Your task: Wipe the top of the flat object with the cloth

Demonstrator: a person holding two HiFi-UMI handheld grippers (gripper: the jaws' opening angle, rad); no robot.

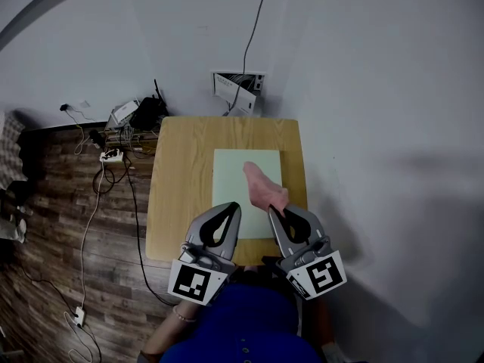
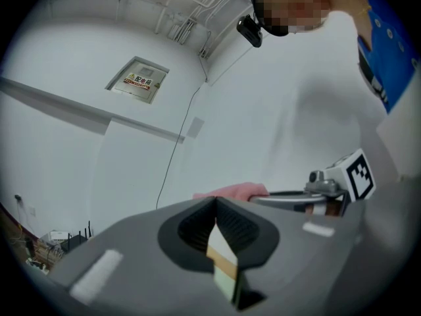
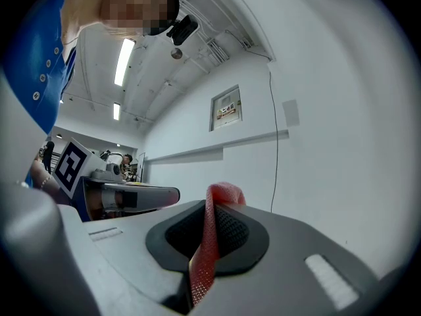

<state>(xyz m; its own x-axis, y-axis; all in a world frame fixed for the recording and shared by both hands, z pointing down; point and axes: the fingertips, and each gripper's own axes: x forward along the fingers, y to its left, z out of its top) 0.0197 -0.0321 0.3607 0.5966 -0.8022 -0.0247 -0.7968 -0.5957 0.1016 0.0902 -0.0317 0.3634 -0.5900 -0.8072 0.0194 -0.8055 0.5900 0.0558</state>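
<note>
On the bench (image 1: pixel 178 180) a pale green sheet (image 1: pixel 234 176) is laid flat, and the pink cloth (image 1: pixel 261 187) is seen over its near right part, reaching toward the middle. Whether the cloth already rests on the surface cannot be told from above. The cloth is gripped by the right gripper (image 1: pixel 274 212), whose jaws are closed on a fold of it, as is shown plainly in the right gripper view. The left gripper (image 1: pixel 233 207) is held just beside it over the sheet's near left part. Its jaws are closed together with nothing held, and only a sliver of sheet and bench is seen past them. The wiping step is judged to be at its start: the cloth is brought to the sheet, but most of the top lies beyond it uncovered. For the next move, the cloth would need to be pressed down and drawn across the top in strokes, with the sheet perhaps steadied by the left gripper so that it is not dragged along. A framed wall sign (image 2: pixel 139 81) with a red and yellow label is seen, its writing too small to be read. Black square markers are borne on each gripper's cube (image 1: pixel 198 282), and no brand is made out.
</note>
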